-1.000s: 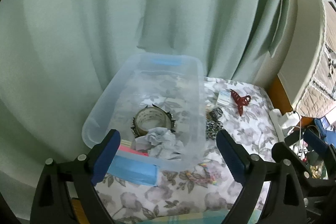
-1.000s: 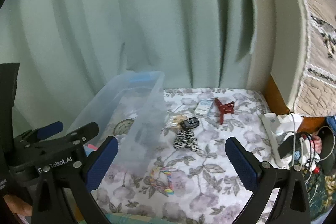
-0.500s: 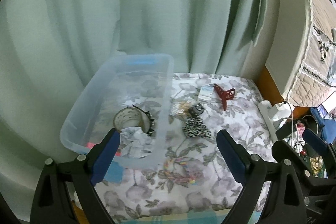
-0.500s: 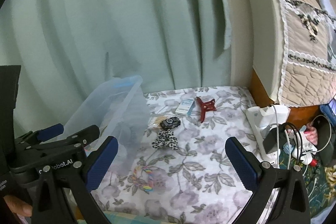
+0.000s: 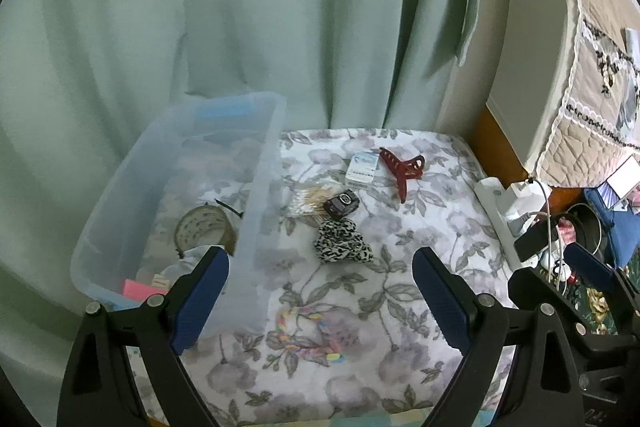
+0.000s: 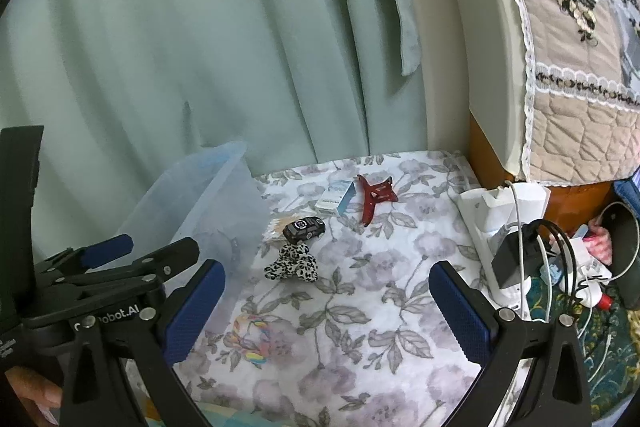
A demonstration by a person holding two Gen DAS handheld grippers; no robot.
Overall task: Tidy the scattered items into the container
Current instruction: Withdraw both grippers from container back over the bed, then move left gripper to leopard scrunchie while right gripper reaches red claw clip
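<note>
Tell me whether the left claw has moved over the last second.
Yes. Against the clear container, the left claw has swung to the right: its view was centred on the container and now centres on the leopard scrunchie.

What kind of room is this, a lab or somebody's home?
Most likely a home, perhaps a bedroom. Pale green curtains hang behind a surface with a floral cover, hair things such as a red claw clip lie on it, and a quilted lace-edged cover drapes something at the right.
</note>
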